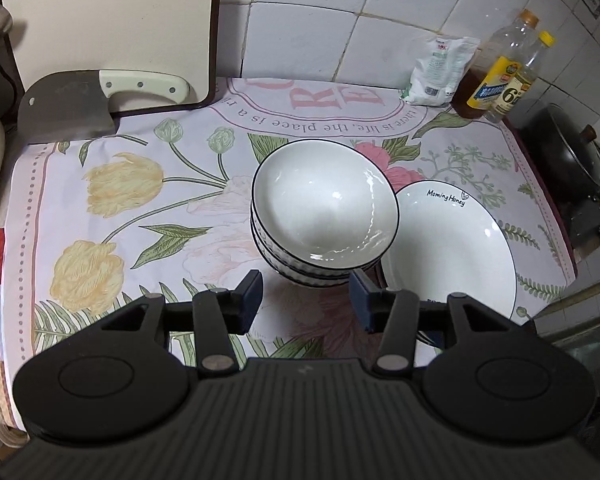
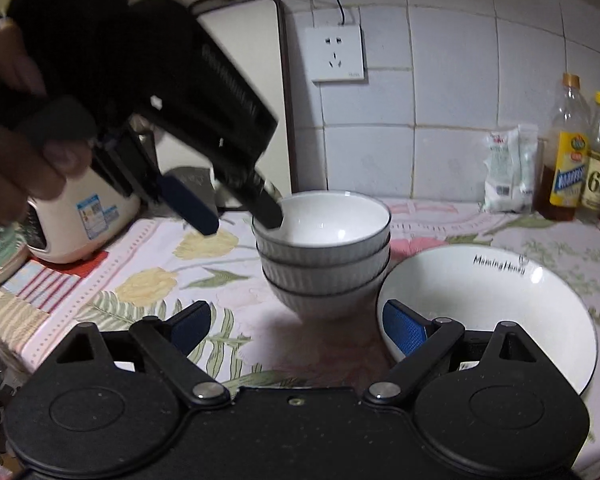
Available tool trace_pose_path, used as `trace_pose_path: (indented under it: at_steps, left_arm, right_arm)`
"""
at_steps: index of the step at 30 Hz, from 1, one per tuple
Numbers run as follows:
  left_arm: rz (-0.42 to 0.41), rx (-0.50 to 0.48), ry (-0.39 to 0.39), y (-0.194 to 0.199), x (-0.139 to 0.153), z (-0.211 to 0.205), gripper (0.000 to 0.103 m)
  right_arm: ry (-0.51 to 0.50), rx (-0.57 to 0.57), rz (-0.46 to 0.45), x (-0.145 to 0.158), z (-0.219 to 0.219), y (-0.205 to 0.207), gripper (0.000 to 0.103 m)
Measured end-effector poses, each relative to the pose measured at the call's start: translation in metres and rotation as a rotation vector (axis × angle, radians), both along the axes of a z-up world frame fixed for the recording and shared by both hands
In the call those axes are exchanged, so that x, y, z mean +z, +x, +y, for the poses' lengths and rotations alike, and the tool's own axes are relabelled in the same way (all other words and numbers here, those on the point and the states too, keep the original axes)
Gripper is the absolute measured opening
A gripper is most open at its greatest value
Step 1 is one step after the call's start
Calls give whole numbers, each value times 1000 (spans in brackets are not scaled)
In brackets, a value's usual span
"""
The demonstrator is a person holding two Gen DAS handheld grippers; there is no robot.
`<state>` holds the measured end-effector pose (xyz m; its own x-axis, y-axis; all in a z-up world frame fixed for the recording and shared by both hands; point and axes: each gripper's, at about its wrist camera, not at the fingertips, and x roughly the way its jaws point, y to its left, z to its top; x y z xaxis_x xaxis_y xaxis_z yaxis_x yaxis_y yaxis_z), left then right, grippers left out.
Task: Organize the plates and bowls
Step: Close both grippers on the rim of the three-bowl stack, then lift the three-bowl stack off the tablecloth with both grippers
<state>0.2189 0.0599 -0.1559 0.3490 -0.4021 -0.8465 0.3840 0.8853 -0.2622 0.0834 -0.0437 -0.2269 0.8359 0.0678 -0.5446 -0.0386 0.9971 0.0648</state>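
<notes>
A stack of three white bowls [image 1: 325,212] with dark rims stands on the floral cloth, also in the right wrist view [image 2: 323,256]. A white deep plate [image 1: 456,256] lettered "Morning Honey" sits just right of it, touching or nearly so, and shows in the right wrist view [image 2: 496,312]. My left gripper [image 1: 306,304] is open and empty, hovering above the stack's near-left rim; it shows from the right wrist view [image 2: 236,210]. My right gripper [image 2: 298,328] is open and empty in front of the stack, its right finger over the plate's near-left edge.
A cleaver [image 1: 72,104] leans on a cutting board [image 1: 108,28] at the back left. A salt bag [image 1: 440,72] and two bottles [image 1: 504,72] stand at the back right. A black wok [image 1: 572,160] is right of the cloth. A white appliance [image 2: 80,216] is at the left.
</notes>
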Motion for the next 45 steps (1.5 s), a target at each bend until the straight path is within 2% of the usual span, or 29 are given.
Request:
trace_pose_path:
  at_steps: [4,11,15,20,25,27,30,35,38,40,45]
  left_arm:
    - [-19,-13,-44,-2,-5,3,47]
    - [-71,-4,-110,0,-14,13,48]
    - [-121,24,-189,5,-23,27,51]
    - [-30,21,-191,19,-43,25,52]
    - [9,29,-170,38,-50,19,52]
    - [38,-17,-129,49,-52,15,50]
    - [73,-71,-88,66,-56,11,49]
    - [108,-128,-84,85,-71,7,47]
    - [133,-131,-94,90,-83,3,44]
    - [128,-123,-126,92,-87,4,37]
    - [143,-130,-158,94,-92,9,37]
  right_arm:
    - [-15,-7,21,-17,17,10,95]
    - [-29,-96,43,-44,29,34,95]
    - [-74,-147,57,-51,36,46,95]
    - [-133,-195,53,-57,49,59,95]
    - [-206,-302,50,-57,53,70,94]
    - [-246,-326,55,-58,54,75,95]
    - [-317,-302,43,-56,57,77,96]
    - [-270,-254,64,-52,46,81,103]
    - [-283,-261,83,-52,48,88,103]
    - [-277,-277,80,-51,49,91,103]
    - [-288,-283,81,-53,45,103,103]
